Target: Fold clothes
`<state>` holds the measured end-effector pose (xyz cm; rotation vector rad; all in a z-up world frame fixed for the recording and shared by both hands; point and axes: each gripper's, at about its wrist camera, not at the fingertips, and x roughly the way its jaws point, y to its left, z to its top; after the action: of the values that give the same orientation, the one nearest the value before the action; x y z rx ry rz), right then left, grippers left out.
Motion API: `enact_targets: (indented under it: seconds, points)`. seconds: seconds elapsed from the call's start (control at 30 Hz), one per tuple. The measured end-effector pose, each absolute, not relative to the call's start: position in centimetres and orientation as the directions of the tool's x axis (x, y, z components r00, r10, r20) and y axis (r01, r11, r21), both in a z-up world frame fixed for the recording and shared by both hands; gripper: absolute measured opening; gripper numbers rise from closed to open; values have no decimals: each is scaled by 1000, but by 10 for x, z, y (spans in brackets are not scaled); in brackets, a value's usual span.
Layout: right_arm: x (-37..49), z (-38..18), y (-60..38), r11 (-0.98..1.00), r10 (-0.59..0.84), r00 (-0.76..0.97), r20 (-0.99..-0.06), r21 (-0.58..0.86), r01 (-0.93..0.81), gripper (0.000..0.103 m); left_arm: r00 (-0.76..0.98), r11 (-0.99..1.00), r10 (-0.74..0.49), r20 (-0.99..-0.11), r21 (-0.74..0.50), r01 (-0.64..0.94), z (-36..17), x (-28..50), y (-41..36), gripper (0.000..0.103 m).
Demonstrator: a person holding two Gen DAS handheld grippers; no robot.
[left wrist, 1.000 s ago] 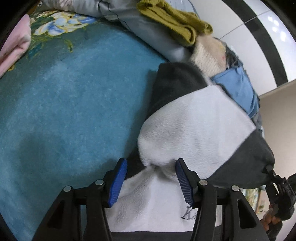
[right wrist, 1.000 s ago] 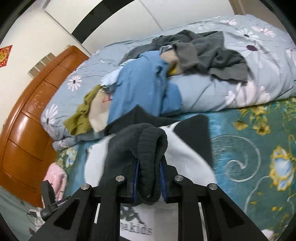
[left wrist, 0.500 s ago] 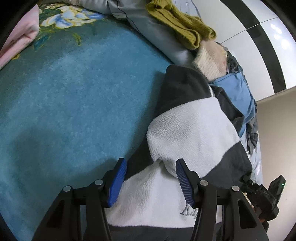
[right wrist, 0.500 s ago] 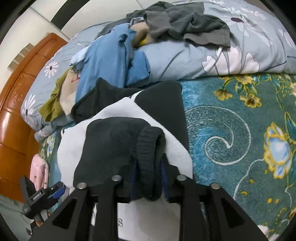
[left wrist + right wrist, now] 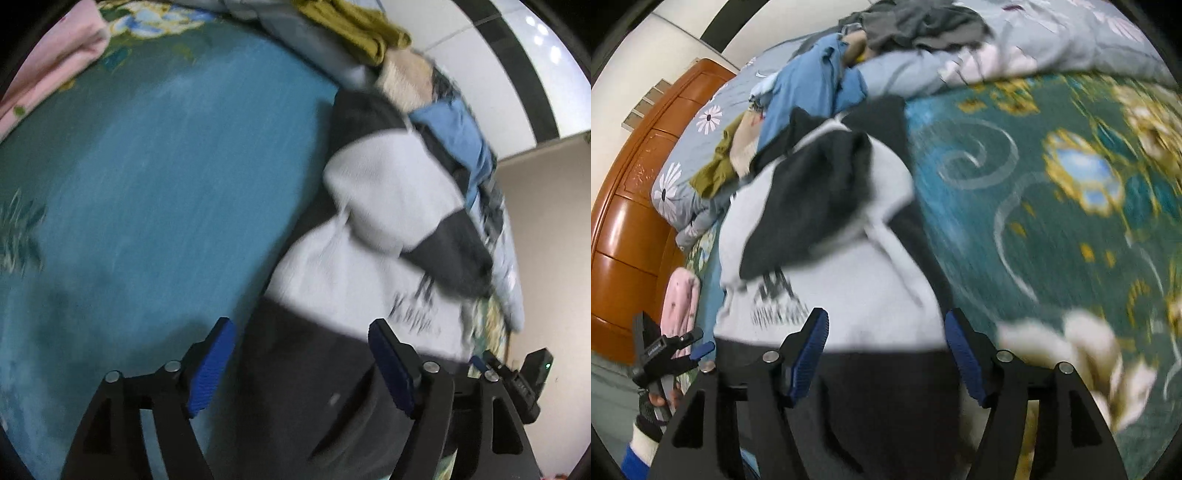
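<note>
Hovering grippers (image 5: 303, 363) (image 5: 884, 349) agape over sweater (image 5: 849, 280)

Motion blur smears the lettering (image 5: 777, 299) on the sweater (image 5: 831, 280); its lower hem runs past the frame's bottom edge.

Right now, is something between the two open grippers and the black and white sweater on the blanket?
Nothing visible is. The left gripper and right gripper are both open directly over the sweater, at its dark hem. The sleeves are folded across its front. The clothes pile lies beyond it, aside.
</note>
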<state>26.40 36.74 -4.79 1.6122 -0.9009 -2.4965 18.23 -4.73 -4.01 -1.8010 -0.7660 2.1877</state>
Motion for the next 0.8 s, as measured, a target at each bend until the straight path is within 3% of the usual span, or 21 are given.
enact_targets:
  seconds: [0.1,0.47,0.63,0.73,0.8]
  points:
    - [289,-57,372,-818,-340,-448,-827,495,-293,78,-143,-863,461,-876,-480,160,-52,205,-51,82]
    - [324,-71,369,-741,-456,-430,-779,600,-300,78,-15,-817,566,-824,-564,121,-60,240,-37,83]
    - [331,-74,350,-707,-594,-337,-730,674,-214,77,134,-793,603,-786,-609,-3,-62,255,-4,82]
    - [340,-76,346,-692,-622,-315,-717,692,-208,56,186,-796,582,-791,-601,-67,-59,259,11,81]
    - [347,-77,349,-691,-612,-314,-726,684,-234,29,193,-789,585,-788,-608,-87,-53,262,13,81]
